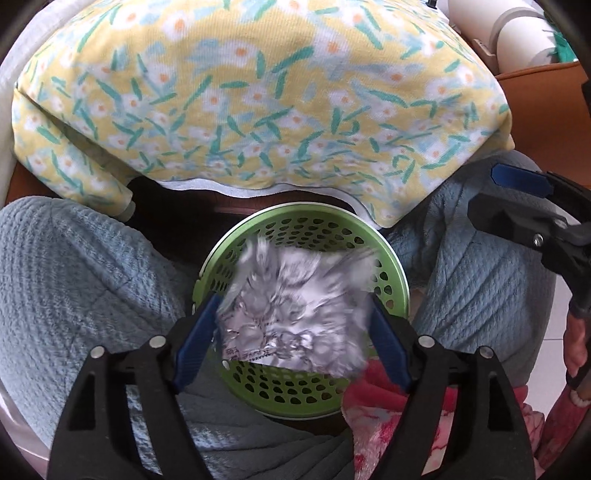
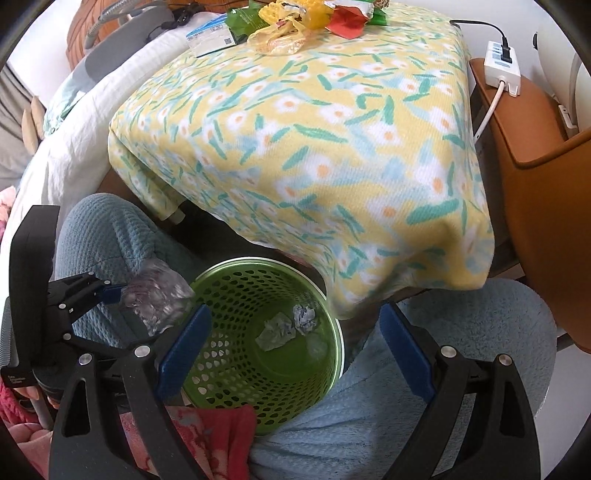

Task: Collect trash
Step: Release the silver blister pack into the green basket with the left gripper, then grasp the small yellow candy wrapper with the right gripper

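Trash to collect right now is a crinkly clear wrapper (image 1: 291, 314), sitting between the spread fingers of the left tongs (image 1: 293, 334) right over the green bin (image 1: 395, 258). Whether the pads press it I cannot tell; it looks blurry, maybe dropping. Keep those tongs above the middle so it lands inside. On the right, the right tongs (image 2: 293, 352) are wide open, holding nothing. More wrappers (image 2: 295, 22) wait on the far table.

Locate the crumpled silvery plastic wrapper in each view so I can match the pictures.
Left wrist: crumpled silvery wrapper low centre, between the left hand-held gripper's blue pads, over the basket.
Right wrist: wrapper at left, beside the basket rim.
Shared landmark: green perforated basket.
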